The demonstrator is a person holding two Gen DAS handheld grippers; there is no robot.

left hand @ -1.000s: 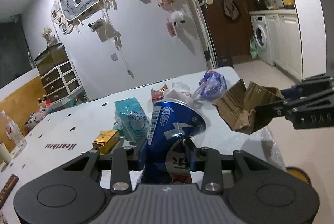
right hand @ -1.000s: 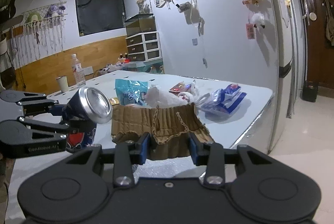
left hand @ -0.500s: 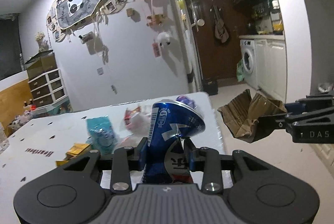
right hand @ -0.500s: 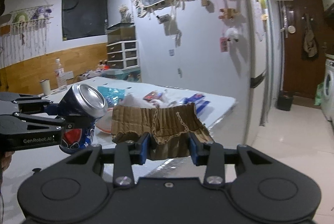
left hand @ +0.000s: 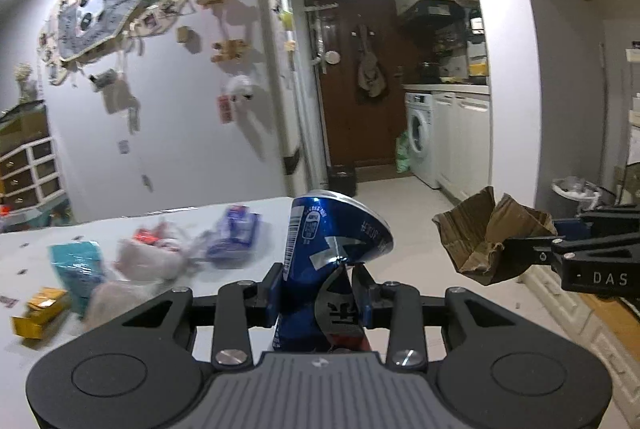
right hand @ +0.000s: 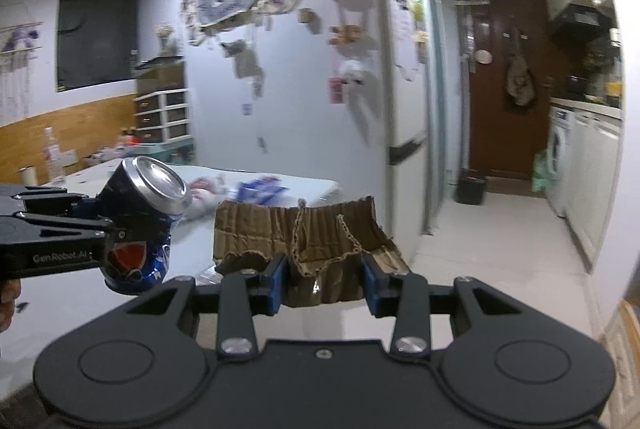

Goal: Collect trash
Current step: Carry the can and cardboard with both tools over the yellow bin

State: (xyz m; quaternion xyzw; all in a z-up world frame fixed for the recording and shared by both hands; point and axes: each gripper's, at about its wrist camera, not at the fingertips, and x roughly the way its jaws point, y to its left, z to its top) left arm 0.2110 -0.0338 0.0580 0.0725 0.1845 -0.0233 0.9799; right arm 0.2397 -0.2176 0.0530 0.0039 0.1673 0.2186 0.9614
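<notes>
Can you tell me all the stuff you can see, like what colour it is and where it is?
crushed can: one, blue, held off the table in the left hand-held gripper
cardboard piece: one, brown, crumpled, in the right hand-held gripper
table: one, white, lower left
teal packet: one, on the table
yellow box: one, near the table's left edge
blue wrapper: one, blurred, far end of the table
washing machine: one, white, in the kitchen at right
door: one, dark brown, down the hall
left hand-held gripper: black, closed on the can
right hand-held gripper: black, closed on the cardboard
</notes>
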